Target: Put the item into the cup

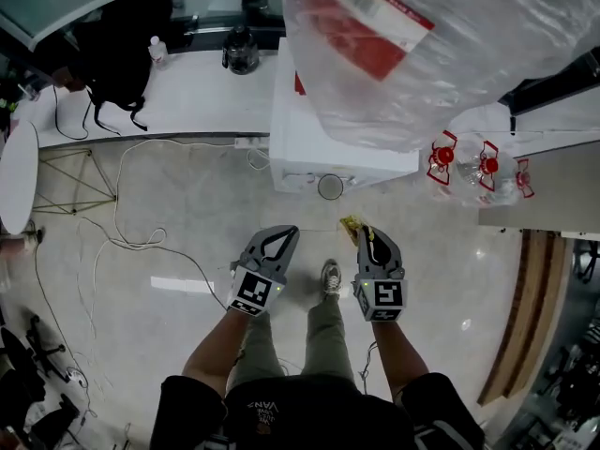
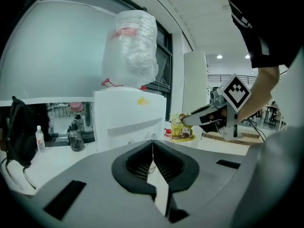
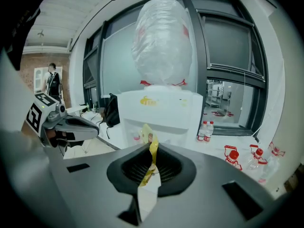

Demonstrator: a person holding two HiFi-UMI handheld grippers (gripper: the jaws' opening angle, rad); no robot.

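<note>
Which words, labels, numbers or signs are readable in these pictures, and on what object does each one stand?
"VANS": on the person's black shirt, in the head view.
Too blurred to read: the red barcode label on the plastic bag.
Not readable: the yellow logo on the water dispenser.
Print too small: the yellow snack packet.
No letters, only a black-and-white pattern: the marker cube.
</note>
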